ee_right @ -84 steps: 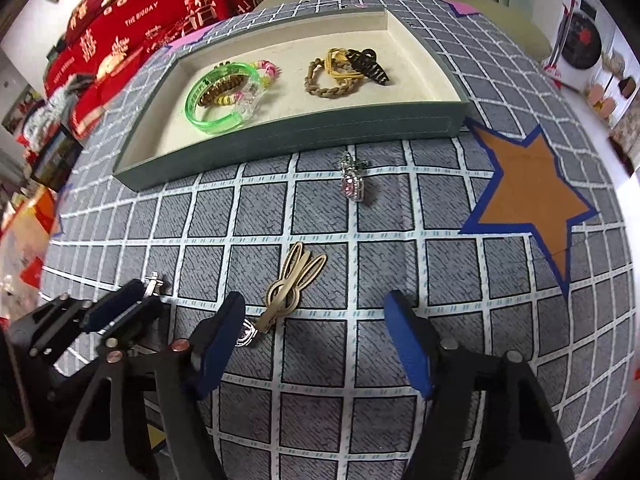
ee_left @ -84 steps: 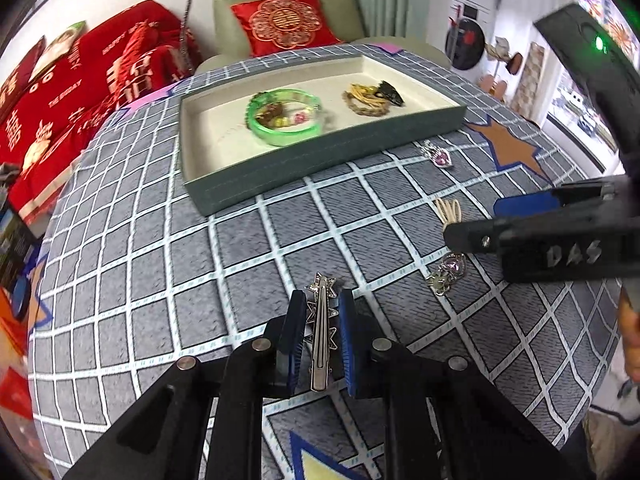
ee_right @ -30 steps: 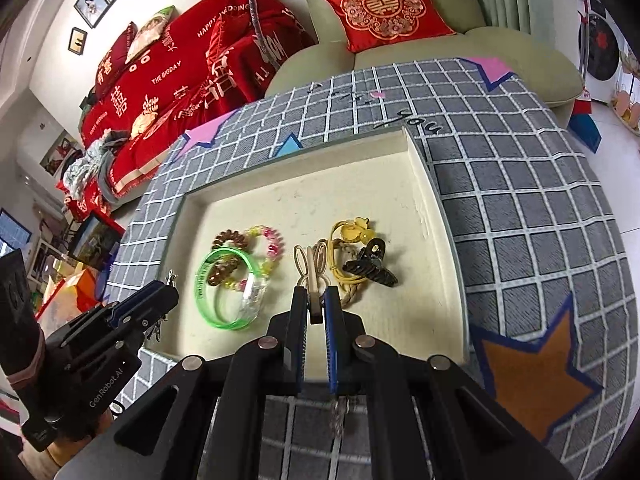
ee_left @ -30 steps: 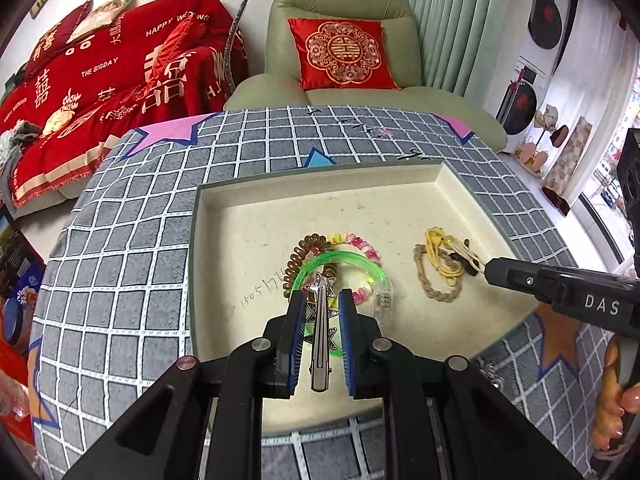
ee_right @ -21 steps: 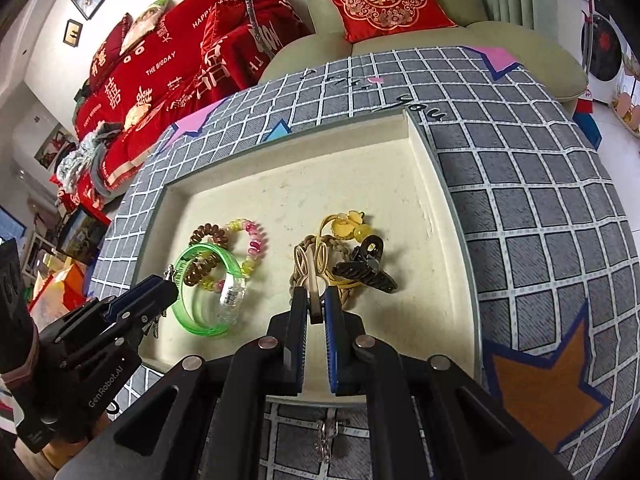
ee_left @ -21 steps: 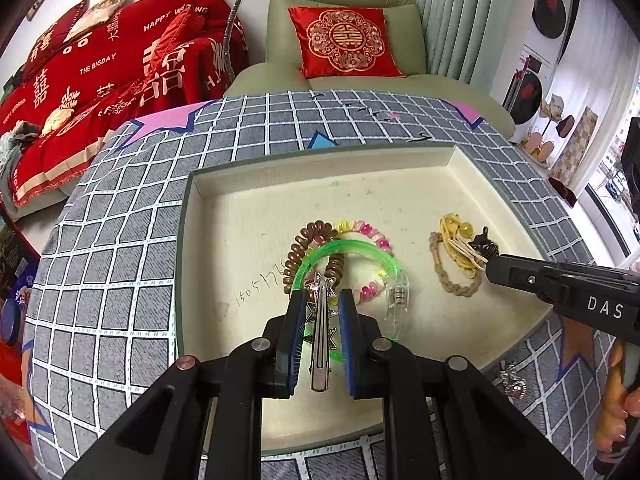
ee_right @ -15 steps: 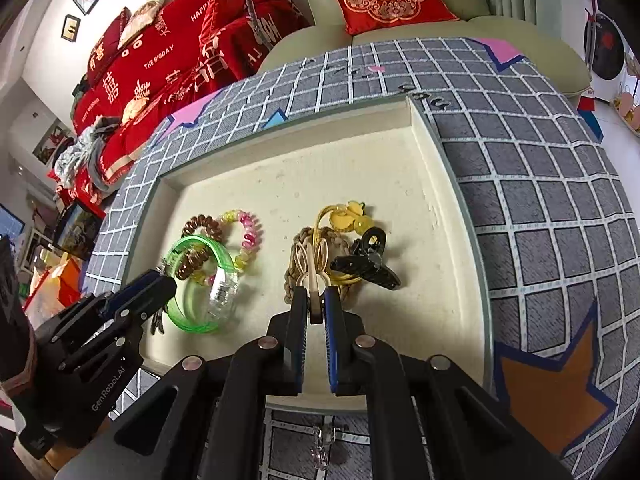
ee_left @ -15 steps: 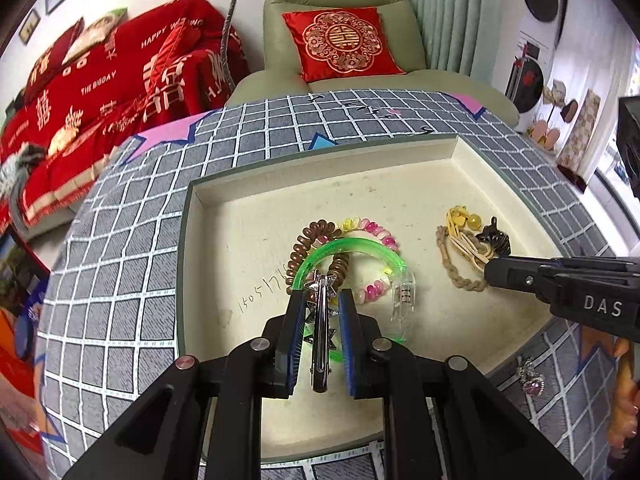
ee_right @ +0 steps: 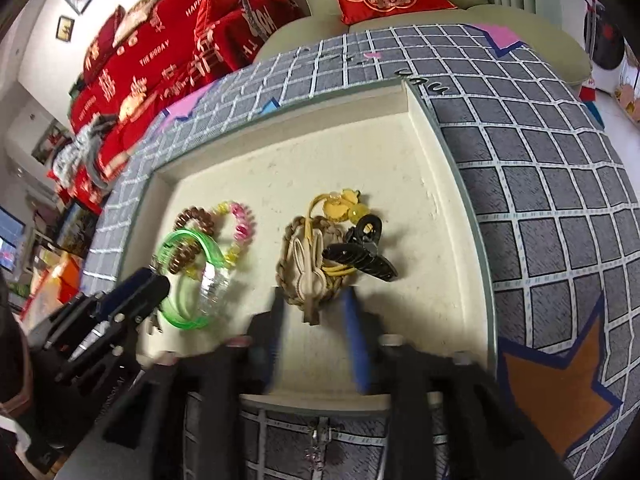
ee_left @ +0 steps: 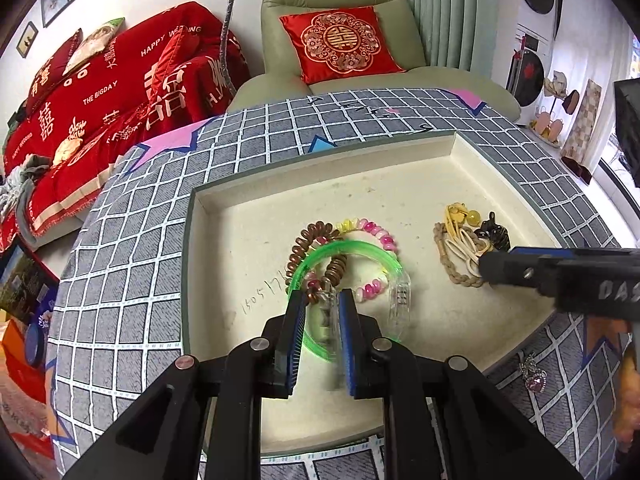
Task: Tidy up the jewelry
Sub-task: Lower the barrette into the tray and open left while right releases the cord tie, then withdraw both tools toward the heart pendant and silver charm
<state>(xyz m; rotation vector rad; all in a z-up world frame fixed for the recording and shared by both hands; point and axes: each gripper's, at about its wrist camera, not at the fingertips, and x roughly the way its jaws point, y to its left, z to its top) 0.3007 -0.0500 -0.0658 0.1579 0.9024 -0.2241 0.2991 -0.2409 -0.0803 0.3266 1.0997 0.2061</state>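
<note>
The cream tray (ee_left: pixel 400 196) (ee_right: pixel 432 152) holds a green bangle (ee_left: pixel 352 246) (ee_right: pixel 188 316), bead bracelets, a braided band, a yellow hair tie and a black claw clip (ee_right: pixel 360 256). My left gripper (ee_left: pixel 322 312) stands open over the bangle; the silver star hair clip (ee_left: pixel 326 320) shows blurred between the pads, dropping free. My right gripper (ee_right: pixel 314 312) is open, blurred; the beige rabbit clip (ee_right: pixel 308 264) lies on the braided band just beyond it.
A pink heart pendant (ee_left: pixel 534 374) lies on the grey checked cloth in front of the tray; it shows blurred in the right wrist view (ee_right: pixel 316 444). An orange star patch (ee_right: pixel 556 392) is at the right. A sofa and an armchair stand behind the table.
Both grippers carried their clips from the cloth to over the tray and have now opened. The star clip falls onto the bangle; the rabbit clip lies on the braided band.
</note>
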